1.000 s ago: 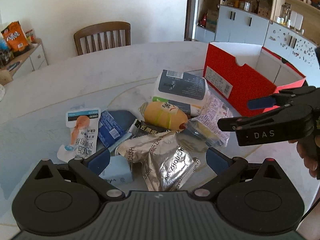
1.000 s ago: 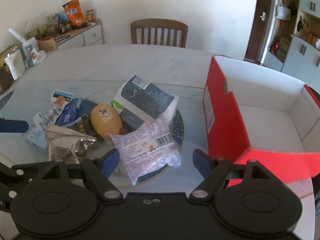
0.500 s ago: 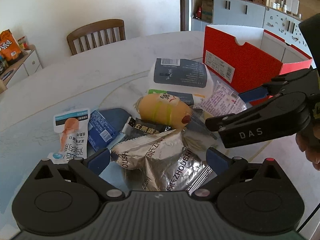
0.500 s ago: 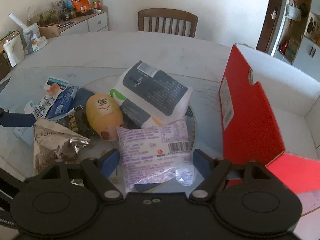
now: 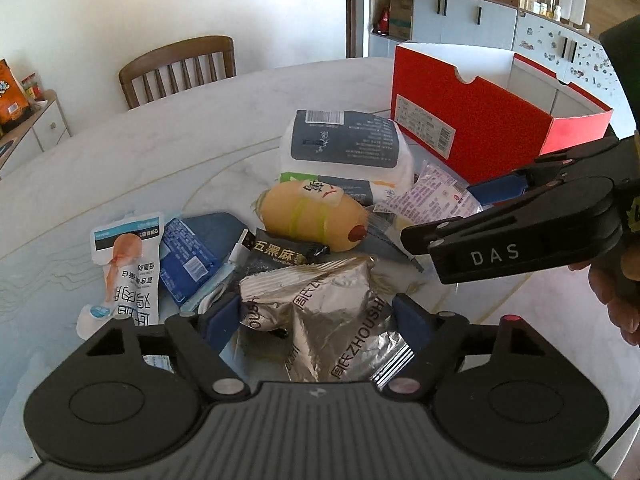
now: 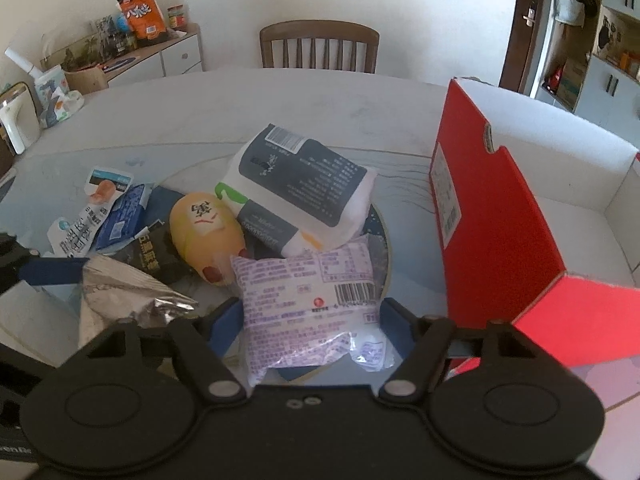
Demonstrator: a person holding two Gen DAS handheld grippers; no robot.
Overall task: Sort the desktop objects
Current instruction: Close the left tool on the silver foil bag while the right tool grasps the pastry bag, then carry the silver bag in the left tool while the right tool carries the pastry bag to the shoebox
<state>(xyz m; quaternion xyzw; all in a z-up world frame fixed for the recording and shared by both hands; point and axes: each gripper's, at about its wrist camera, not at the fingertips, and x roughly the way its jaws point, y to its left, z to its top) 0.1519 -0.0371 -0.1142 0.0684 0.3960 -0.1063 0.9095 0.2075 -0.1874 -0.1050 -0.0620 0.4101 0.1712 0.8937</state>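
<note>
Snack packets heaped near the middle of the round marble table, seen from both wrist views. Left gripper: blue-padded fingers spread wide to either side of a crumpled silver foil pouch, not closed on it; contact with the foil not discernible. Right gripper: fingers likewise spread wide, flanking a clear packet with purple print and a barcode; firm contact not discernible. Same right gripper in the left wrist view, black body lettered "DAS", reaching in from the right over the purple packet.

Outward from the foil pouch: black sachet with gold characters, yellow oval bun in clear wrap with a red mark at one end, blue packet, white sachet with an orange picture towards the left edge. Behind the bun, a large white pack with a dark grey label, lying on a second, mostly hidden pack. Pale blue item beneath the left gripper, largely covered, unidentifiable.

Red shoebox with white interior, open-topped, at the right side of the table, just beside the heap; its near corner cut off by the right gripper's body. Wooden chair at the far edge.
</note>
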